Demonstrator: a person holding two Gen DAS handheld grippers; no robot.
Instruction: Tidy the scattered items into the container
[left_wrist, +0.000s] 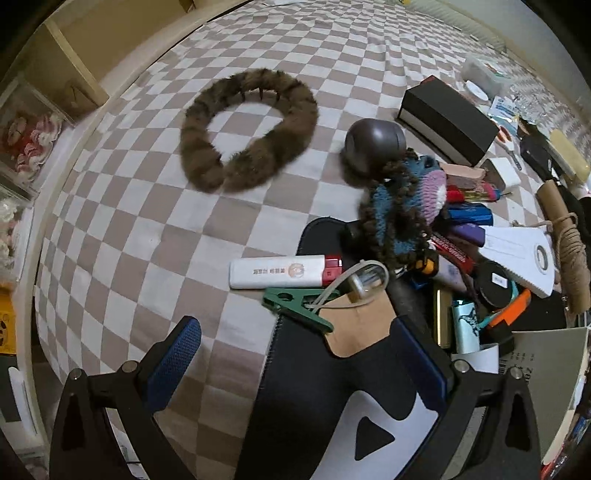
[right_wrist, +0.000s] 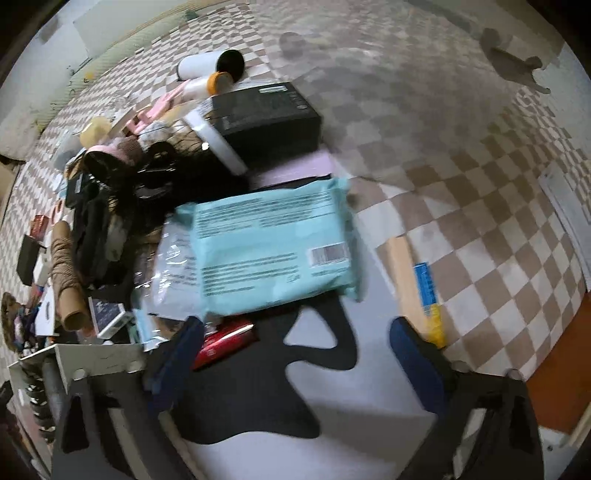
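Note:
In the left wrist view, my left gripper (left_wrist: 295, 358) is open, its fingers straddling the black-and-white cow-patterned container wall (left_wrist: 332, 413). Several small items fill the container, topped by a knitted blue-and-pink doll (left_wrist: 406, 206). A white tube with a red cap (left_wrist: 280, 271) and a green clip (left_wrist: 295, 306) lie against its rim. A brown furry ring (left_wrist: 251, 129) lies apart on the checkered sheet. In the right wrist view, my right gripper (right_wrist: 295, 356) is open over the cow-patterned container (right_wrist: 332, 387). A teal wipes pack (right_wrist: 273, 243) rests just ahead of it.
A black box (left_wrist: 447, 122) and a dark grey round object (left_wrist: 373, 144) sit beyond the pile. The right wrist view shows a black box (right_wrist: 266, 118), a twine roll (right_wrist: 66, 273) and a white cylinder (right_wrist: 210, 64). Shelves (left_wrist: 33, 140) border the bed's left.

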